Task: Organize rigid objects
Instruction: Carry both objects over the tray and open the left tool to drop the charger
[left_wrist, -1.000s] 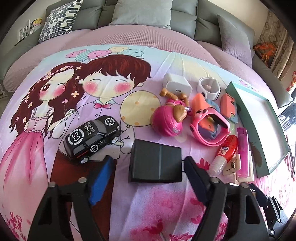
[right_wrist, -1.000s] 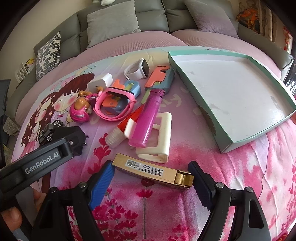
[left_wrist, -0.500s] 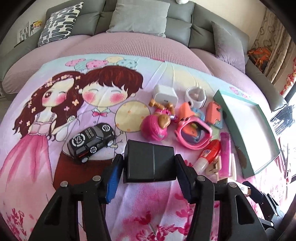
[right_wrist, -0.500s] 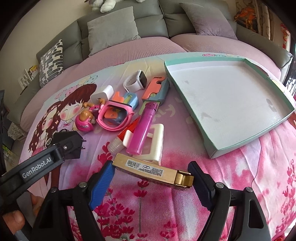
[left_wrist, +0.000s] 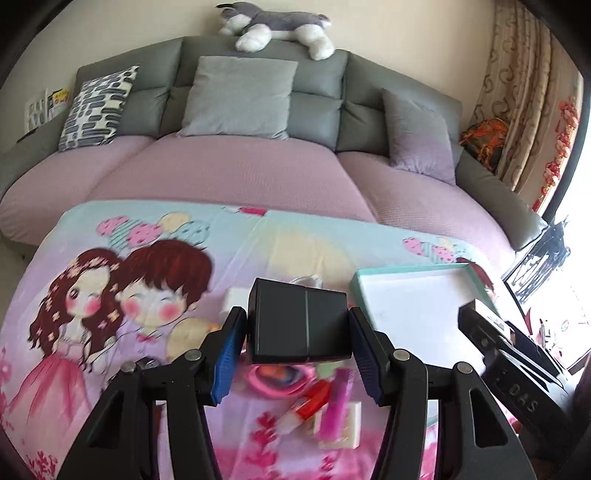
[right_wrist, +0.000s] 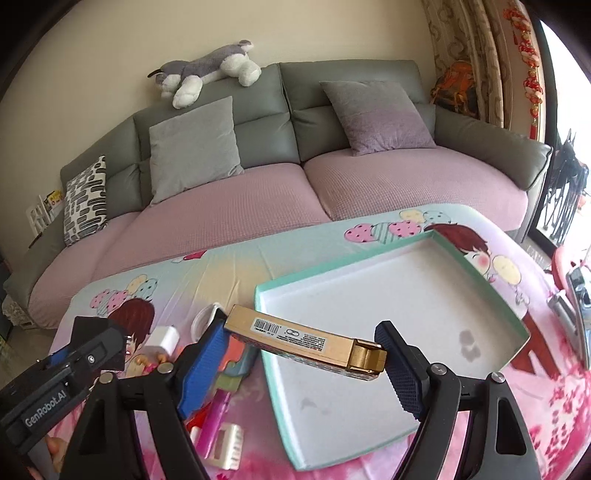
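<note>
My left gripper (left_wrist: 295, 347) is shut on a black box (left_wrist: 299, 325) and holds it up above the cartoon cloth. My right gripper (right_wrist: 303, 354) is shut on a long gold box (right_wrist: 306, 341) with a barcode label, held above the left edge of the teal-rimmed white tray (right_wrist: 391, 317). The tray (left_wrist: 413, 299) lies right of the black box in the left wrist view. Below lie a pink ring toy (left_wrist: 280, 376), a red glue tube (left_wrist: 303, 410), a pink stick (left_wrist: 332, 406) and a white charger (right_wrist: 164, 338).
The cartoon-print cloth (left_wrist: 92, 280) covers the work surface. Behind it stands a grey sofa with purple seat covers (left_wrist: 229, 173), cushions and a plush dog (left_wrist: 277, 22) on top. Curtains (left_wrist: 532, 92) hang at the right.
Both grippers have risen from the cloth, each lifting its box. The left gripper closed on the black box. The right gripper has carried the gold box over the tray's left edge.
</note>
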